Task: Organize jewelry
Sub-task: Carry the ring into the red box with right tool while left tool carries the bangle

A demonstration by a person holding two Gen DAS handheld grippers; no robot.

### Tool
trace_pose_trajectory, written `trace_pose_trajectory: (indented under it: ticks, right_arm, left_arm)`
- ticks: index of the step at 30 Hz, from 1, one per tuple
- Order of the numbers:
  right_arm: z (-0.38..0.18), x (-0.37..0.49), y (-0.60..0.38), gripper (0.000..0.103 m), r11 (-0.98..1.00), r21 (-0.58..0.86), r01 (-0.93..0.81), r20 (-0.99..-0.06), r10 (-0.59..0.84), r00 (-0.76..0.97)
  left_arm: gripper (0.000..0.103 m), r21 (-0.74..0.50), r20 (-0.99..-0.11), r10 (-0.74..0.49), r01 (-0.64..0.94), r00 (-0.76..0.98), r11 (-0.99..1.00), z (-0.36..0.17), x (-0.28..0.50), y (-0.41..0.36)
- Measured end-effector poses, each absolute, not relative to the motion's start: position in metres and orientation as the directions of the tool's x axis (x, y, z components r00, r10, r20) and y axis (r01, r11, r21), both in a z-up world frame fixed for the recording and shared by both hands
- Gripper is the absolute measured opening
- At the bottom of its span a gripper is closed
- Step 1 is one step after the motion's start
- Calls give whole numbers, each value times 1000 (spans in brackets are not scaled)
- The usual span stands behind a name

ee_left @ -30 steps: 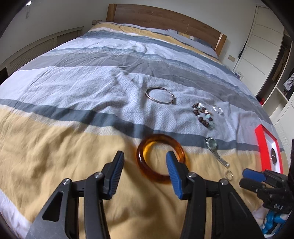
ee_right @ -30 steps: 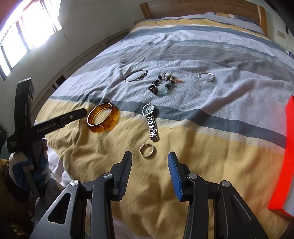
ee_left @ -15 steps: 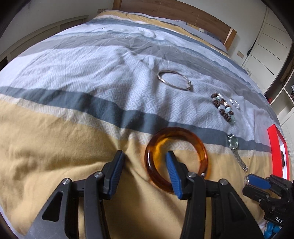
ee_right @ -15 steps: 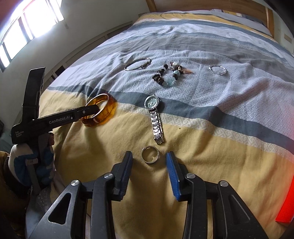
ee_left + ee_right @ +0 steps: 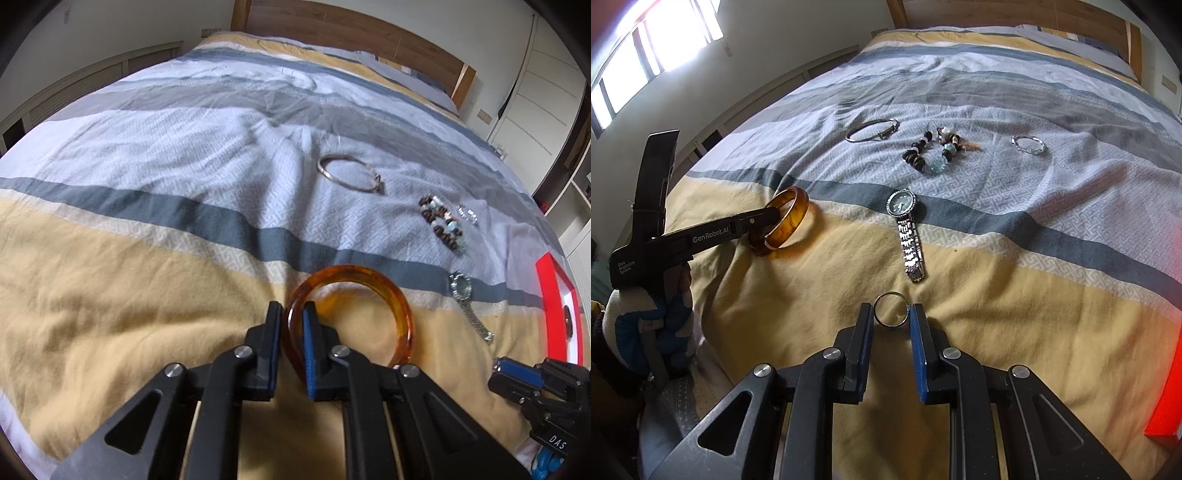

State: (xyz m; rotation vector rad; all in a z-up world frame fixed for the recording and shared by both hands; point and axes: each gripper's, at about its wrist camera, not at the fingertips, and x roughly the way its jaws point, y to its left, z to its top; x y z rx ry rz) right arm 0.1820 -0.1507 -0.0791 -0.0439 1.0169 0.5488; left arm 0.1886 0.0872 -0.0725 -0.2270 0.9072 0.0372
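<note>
The left tool [image 5: 291, 332] has just closed, pinching the near wall of the translucent amber bangle [image 5: 391, 295] on the bed [image 5: 147, 295], hiding that part. The right tool [image 5: 892, 328] has been narrowing around the thin silver ring [image 5: 891, 309]; whether its pads touch is unclear

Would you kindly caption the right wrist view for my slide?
Right gripper closing on a small ring on the striped bedspread, watch just beyond.

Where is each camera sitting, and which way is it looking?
Left wrist: sits on the left claw, looking down over the bed; its fingers pinch the amber bangle, and the right claw shows at the right edge.
Right wrist: sits on the right claw, looking the same way; its fingers close around the small ring; the left claw and a gloved hand show at left.
Both see bangle, watch and bead bracelet.
</note>
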Motion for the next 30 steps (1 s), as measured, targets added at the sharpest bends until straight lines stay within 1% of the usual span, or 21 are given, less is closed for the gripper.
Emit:
trace_pose_trajectory:
  ticks: [9,19,26,30]
  right_arm:
    - [-52,157,-154,20,862,228,-453,-789,436,433]
    - [-20,117,-173,20,874,214,-437,-762,429,485]
    - [1,80,-210,20,900,217,-378,-733,406,546]
    - [11,61,-240,20,916,219,-337,-712,386,587]
  left_arm:
    - [9,-178,-762,-54,-129,645,975,-43,161,88]
    - [9,-176,-753,-55,-119,656,977,-19,110,78]
    - [9,-166,-729,-59,-93,682,982,12,78,61]
    - [9,-163,-715,-78,-57,694,985,32,66,37]
